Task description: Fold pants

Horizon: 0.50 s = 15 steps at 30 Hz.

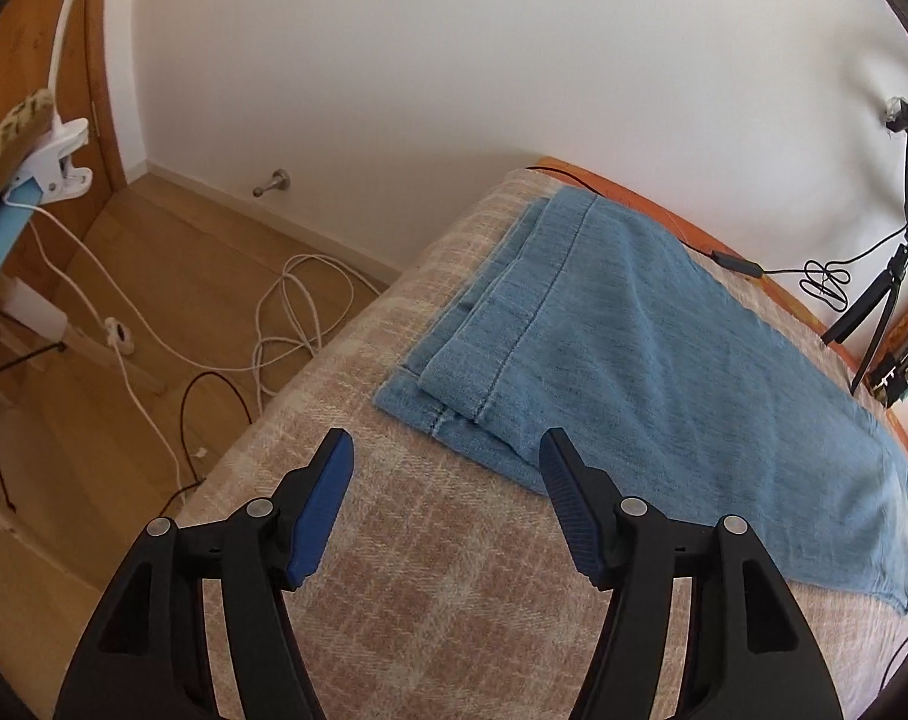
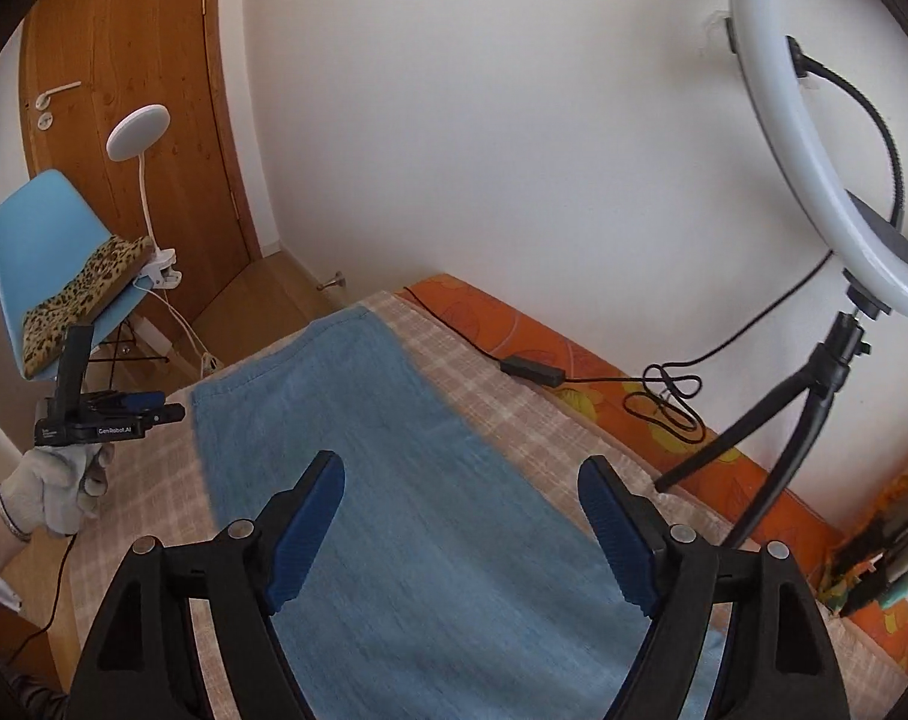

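Observation:
Light blue denim pants (image 1: 622,330) lie flat on a beige plaid blanket (image 1: 429,588), folded lengthwise with one leg over the other; the hems point toward the bed's end. My left gripper (image 1: 447,456) is open and empty, hovering just before the hem end. In the right wrist view the pants (image 2: 405,480) run away from me, and my right gripper (image 2: 460,480) is open and empty above their nearer part. The left gripper (image 2: 123,414) also shows there, held in a gloved hand beside the far hem corner.
A ring light on a black tripod (image 2: 814,396) stands at the right on the orange mattress edge (image 2: 574,360), with a black cable and controller (image 2: 532,372). A blue chair (image 2: 45,258) with a clip lamp stands by the wooden door. White cables (image 1: 285,324) lie on the floor.

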Each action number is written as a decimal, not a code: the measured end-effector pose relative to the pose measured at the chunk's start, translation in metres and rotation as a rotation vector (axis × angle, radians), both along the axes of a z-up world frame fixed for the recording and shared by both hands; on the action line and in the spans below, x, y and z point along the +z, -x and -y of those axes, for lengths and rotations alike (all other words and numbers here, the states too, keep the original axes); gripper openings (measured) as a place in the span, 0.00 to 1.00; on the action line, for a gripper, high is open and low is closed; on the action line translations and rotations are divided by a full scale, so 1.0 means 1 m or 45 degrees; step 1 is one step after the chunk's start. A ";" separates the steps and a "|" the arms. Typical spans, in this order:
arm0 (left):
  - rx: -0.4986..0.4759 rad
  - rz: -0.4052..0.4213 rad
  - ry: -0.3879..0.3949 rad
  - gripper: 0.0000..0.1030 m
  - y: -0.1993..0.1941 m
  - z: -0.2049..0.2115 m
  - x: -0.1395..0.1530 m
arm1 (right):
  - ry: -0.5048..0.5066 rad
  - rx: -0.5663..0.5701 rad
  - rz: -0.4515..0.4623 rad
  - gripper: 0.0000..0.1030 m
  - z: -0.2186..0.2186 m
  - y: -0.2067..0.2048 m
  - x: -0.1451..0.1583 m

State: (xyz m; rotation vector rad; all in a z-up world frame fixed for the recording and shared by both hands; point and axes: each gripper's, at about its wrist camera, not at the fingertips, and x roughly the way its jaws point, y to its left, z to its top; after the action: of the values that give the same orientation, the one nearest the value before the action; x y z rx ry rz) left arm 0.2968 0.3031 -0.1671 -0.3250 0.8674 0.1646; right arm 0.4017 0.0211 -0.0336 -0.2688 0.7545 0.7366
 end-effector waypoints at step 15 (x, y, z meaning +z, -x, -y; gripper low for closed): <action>-0.006 0.079 -0.060 0.62 -0.018 -0.002 0.001 | 0.020 0.142 -0.168 0.80 -0.195 -0.115 -0.087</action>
State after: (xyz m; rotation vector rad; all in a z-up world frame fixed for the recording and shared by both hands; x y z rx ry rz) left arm 0.3145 0.3048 -0.1664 -0.2825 0.8014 0.1696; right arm 0.5162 0.2159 -0.1206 -0.2801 0.8761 0.8607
